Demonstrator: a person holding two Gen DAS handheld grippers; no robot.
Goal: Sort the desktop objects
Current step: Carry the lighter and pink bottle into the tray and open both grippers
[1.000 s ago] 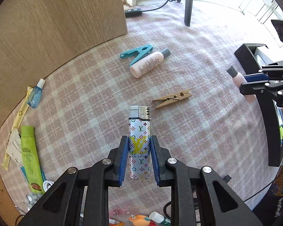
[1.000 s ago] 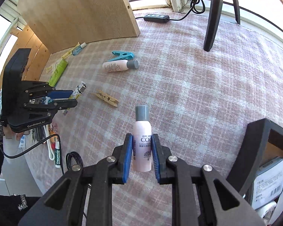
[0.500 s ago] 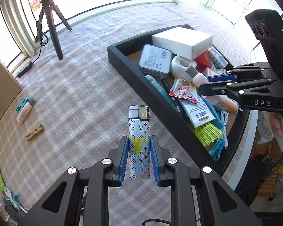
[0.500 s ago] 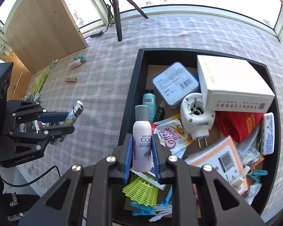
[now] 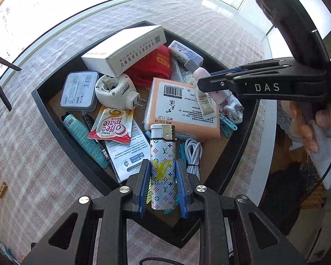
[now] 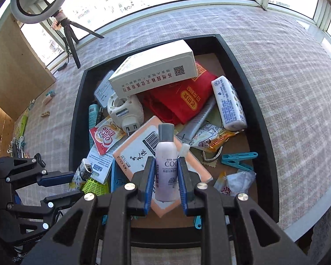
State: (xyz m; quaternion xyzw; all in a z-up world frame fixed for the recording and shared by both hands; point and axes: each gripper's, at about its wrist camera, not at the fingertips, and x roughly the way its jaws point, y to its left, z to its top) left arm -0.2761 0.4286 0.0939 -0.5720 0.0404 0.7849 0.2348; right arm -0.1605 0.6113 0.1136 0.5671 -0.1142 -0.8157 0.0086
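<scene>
The left hand-held gripper (image 5: pixel 162 186) clamps a white monogram-print lighter (image 5: pixel 162 167) above the crowded black tray (image 6: pixel 261 119); the right hand-held gripper (image 6: pixel 165 184) clamps a pale pink grey-capped bottle (image 6: pixel 166 167) there too; neither is dropped yet; a wooden clothespin (image 6: pixel 45 114) remains on the bench (image 6: pixel 298 70).

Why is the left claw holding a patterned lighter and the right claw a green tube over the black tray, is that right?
Nearly. The left claw does grip the white patterned lighter over the black rectangular tray. But the right claw holds a pale pink plastic bottle with a grey cap, not a green tube, as the right wrist view shows.
</scene>
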